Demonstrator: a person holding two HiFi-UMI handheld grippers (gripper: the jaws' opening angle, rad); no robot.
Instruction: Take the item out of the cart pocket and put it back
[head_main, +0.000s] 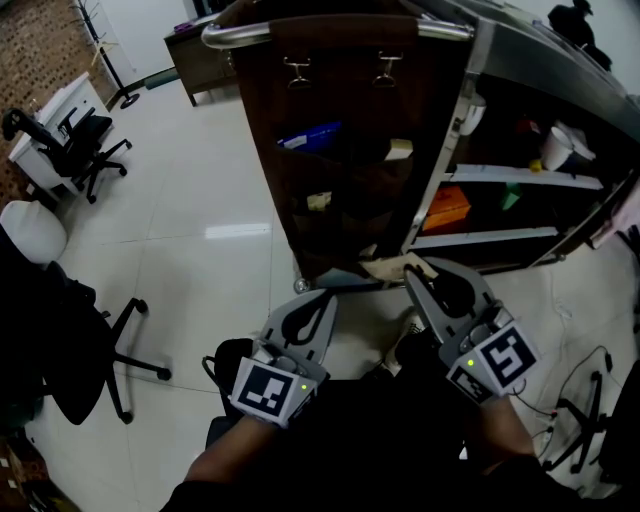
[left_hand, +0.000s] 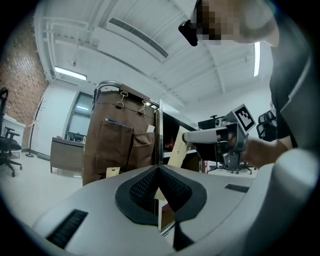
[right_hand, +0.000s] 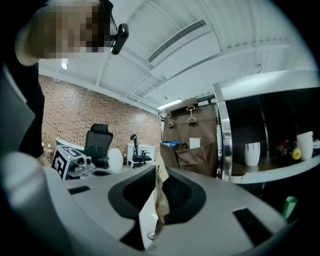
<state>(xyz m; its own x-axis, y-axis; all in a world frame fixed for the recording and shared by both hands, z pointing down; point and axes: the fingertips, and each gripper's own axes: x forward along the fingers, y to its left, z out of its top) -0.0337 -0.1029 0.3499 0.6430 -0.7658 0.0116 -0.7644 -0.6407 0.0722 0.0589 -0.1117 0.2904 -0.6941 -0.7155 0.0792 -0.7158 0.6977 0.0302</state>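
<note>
One flat tan paper packet (right_hand: 160, 200) is out of the cart and stands on edge between the jaws of the right gripper (right_hand: 161, 175), which are pressed onto its faces near one end. The rest of it juts ahead of the tips. It looks light and thin and would likely bend or crease, so a grip across the flat faces near an end suits it, with the free edge leading into a pocket. Straight ahead of that gripper hangs the brown pocket panel (right_hand: 192, 155), apart from the packet, and its pockets open upward. Just right of the panel runs the cart's steel post (right_hand: 222, 135), an edge to keep clear of, with shelves (right_hand: 270, 172) beyond. Open floor lies to the left. The left gripper (left_hand: 159, 170) is beside the right one, its jaws together and holding nothing.
</note>
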